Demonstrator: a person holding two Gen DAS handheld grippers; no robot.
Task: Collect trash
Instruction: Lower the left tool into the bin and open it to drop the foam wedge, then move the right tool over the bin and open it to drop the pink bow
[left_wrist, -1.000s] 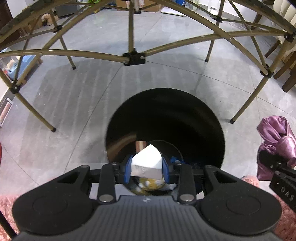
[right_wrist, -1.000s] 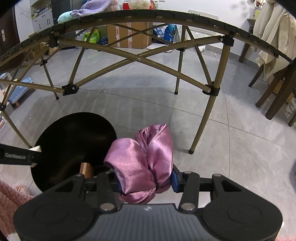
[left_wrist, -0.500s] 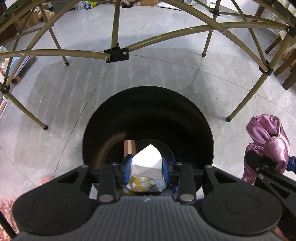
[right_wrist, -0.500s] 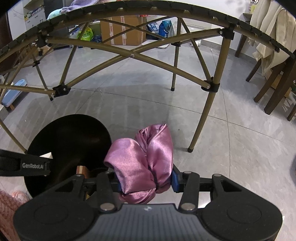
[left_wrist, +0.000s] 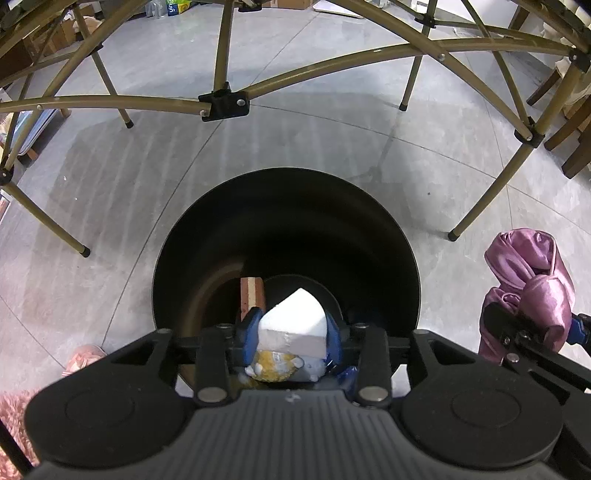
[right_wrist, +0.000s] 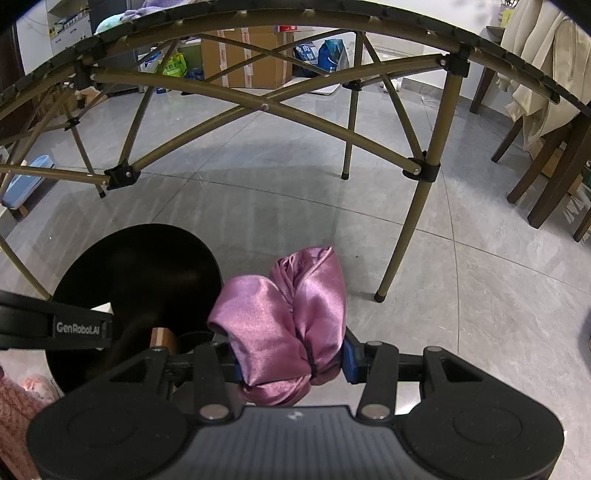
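Observation:
My left gripper (left_wrist: 291, 332) is shut on a white foam chunk (left_wrist: 293, 325) and holds it over the open mouth of the round black bin (left_wrist: 376, 229) on the floor. Inside the bin lie a brown block (left_wrist: 252, 295) and a yellow and white wrapper (left_wrist: 275, 367). My right gripper (right_wrist: 291, 358) is shut on a bunched purple satin cloth (right_wrist: 284, 325), just right of the bin (right_wrist: 147, 258). The cloth also shows at the right of the left wrist view (left_wrist: 528, 280), and the left gripper's side shows in the right wrist view (right_wrist: 55, 328).
A folding table's olive metal legs and crossbars (left_wrist: 221, 99) arch over the bin, with a leg foot (right_wrist: 378, 295) just right of the cloth. A pink fuzzy rug (left_wrist: 14, 413) lies at lower left. Wooden chairs (right_wrist: 546, 177) stand at right on the grey tile floor.
My left gripper has moved further over the bin with the foam chunk, so more of the bin's inside shows. The right gripper has kept hold of the purple cloth and shifted slightly.

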